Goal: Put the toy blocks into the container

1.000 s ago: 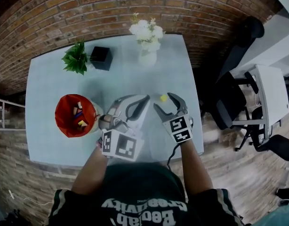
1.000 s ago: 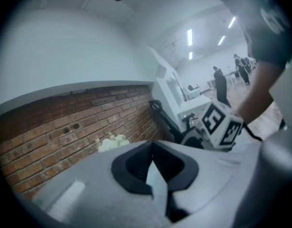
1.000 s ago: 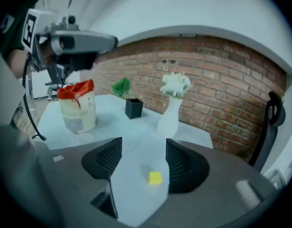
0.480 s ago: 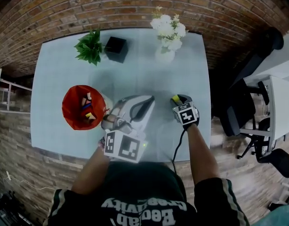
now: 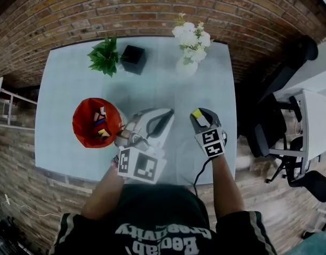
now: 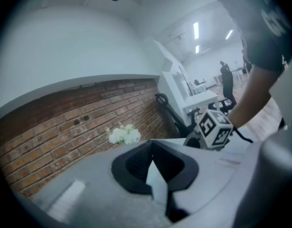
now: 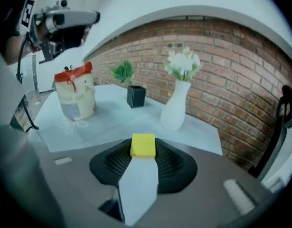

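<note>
The right gripper [image 5: 200,119] has just closed its jaws onto the yellow block [image 7: 143,145], which now looks ready to carry to the red container [image 5: 80,126]. The left gripper [image 6: 152,148] is clenched and empty.

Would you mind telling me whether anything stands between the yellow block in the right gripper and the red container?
Yes: the left gripper sits directly between the yellow block, on which the right gripper's jaws have just been closing, and the red container.
</note>
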`<state>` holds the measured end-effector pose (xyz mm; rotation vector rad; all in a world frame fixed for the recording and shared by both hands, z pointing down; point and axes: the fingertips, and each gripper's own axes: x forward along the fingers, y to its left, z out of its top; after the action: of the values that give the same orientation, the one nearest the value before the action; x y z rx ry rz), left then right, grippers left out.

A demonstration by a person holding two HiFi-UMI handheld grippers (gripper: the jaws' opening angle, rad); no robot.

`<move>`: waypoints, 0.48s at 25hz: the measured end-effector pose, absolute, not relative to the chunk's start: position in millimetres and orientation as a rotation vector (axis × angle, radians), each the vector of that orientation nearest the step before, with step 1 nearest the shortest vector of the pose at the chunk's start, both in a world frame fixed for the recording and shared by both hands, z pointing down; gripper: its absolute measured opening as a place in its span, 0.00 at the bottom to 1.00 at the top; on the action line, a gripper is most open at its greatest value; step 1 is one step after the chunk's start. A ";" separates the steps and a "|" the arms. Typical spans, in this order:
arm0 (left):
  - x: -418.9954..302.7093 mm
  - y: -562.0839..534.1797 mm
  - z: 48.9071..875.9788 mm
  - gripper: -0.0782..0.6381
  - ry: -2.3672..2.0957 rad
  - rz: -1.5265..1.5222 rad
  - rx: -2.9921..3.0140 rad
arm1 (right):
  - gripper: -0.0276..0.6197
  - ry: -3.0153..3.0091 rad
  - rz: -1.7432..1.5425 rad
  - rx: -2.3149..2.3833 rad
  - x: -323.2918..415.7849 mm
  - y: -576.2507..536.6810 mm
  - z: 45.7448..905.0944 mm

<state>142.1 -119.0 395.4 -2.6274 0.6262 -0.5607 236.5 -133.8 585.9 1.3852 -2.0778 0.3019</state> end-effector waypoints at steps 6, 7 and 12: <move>140.7 -111.0 374.3 0.12 0.619 -0.504 -2.616 | 0.28 -2.233 -0.037 1.470 191.5 -102.8 454.7; 139.7 -108.7 371.4 0.12 0.617 -0.495 -2.615 | 0.28 -2.249 -0.089 1.477 185.2 -96.3 437.9; 133.2 -100.2 363.9 0.12 0.613 -0.470 -2.612 | 0.28 -2.279 -0.264 1.505 161.2 -64.6 375.9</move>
<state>133.2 -100.2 363.9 -2.6115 0.6126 -0.4704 161.2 -64.6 375.9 1.5055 -2.2791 -0.2644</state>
